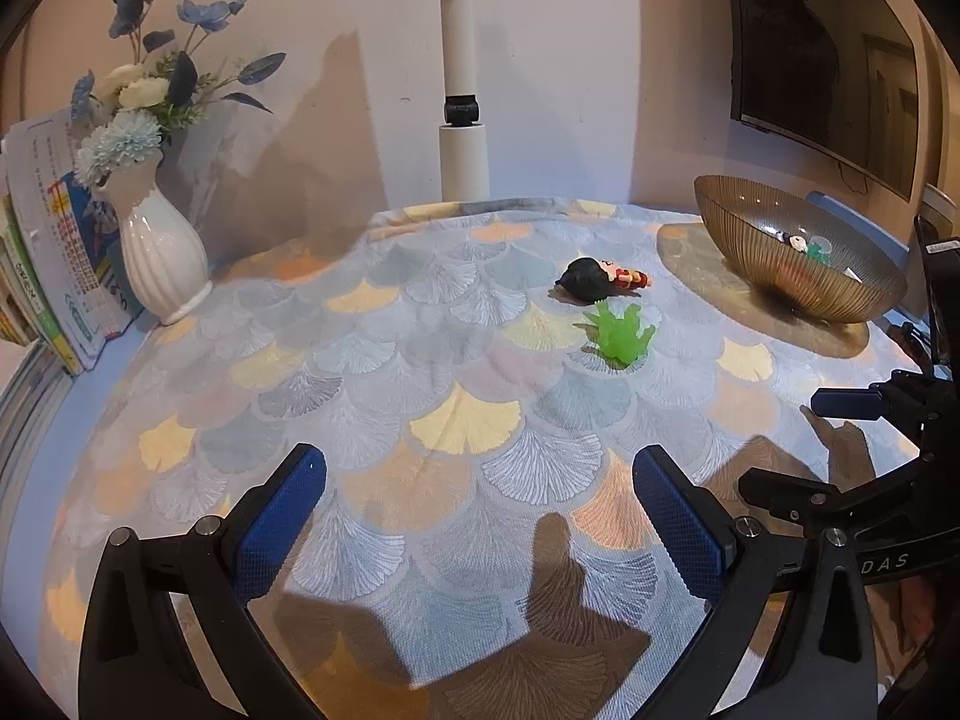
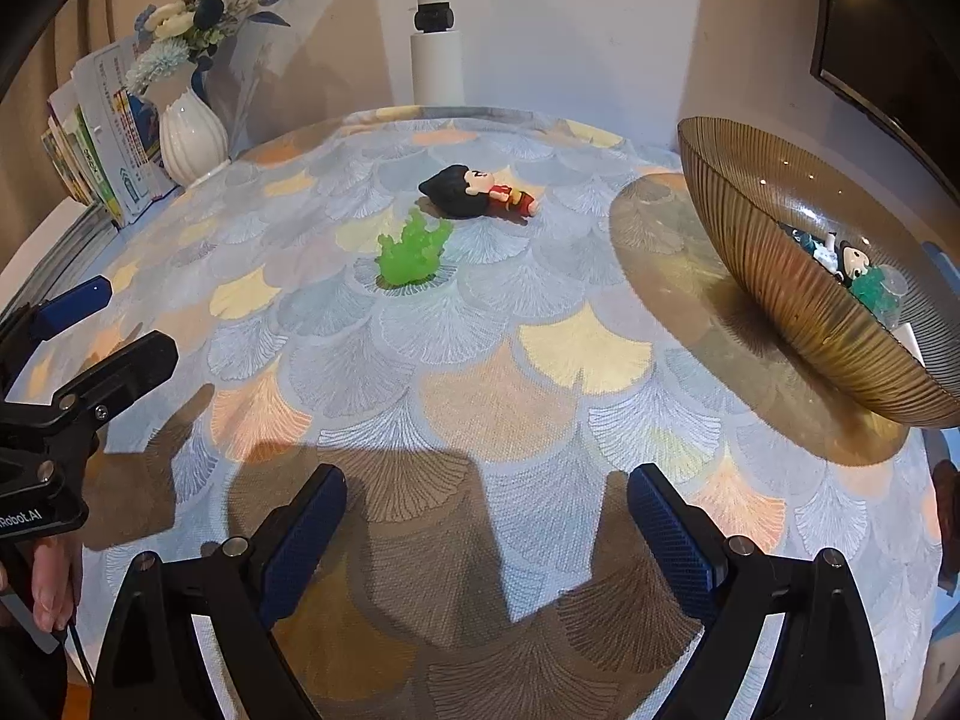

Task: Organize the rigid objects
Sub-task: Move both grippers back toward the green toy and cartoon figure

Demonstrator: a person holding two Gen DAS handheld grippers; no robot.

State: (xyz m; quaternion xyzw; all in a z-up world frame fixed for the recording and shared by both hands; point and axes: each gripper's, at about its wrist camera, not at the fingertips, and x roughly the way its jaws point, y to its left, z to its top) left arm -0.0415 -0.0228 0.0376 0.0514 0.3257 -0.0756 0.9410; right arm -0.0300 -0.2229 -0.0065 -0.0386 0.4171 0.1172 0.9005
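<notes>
While both grippers hang empty over the near cloth, two toys lie outside the bowl.
Left gripper [image 1: 480,516]: jaws spread wide, nothing between the blue pads; it sits at the bottom centre of the left wrist view.
Right gripper [image 2: 486,516]: jaws wide apart and empty, at the bottom centre of the right wrist view.
Figurine [image 2: 480,195]: black-haired doll in red, lying on its side at upper centre of the right wrist view, on the tablecloth [image 2: 540,372].
Green toy [image 2: 414,249]: translucent spiky piece, upright, just beside the figurine toward the camera; whether they touch I cannot tell.
Bowl [image 2: 780,300]: ribbed amber glass at the right edge, tilted toward the camera, with small toys already inside.
Task state: judged partly done, with the two loose toys likely still to go into the bowl.
Risk, crowding: closing on one toy may nudge its neighbour, since they lie so close.
Risk, slip: the figurine's round head could roll out of flat pads if pinched off centre.
Risk, bowl: a finger catching the rim might rock the bowl and spill its contents.
Risk, vase [image 1: 159,246]: at the left edge, well apart from the toys, so little threat.
</notes>
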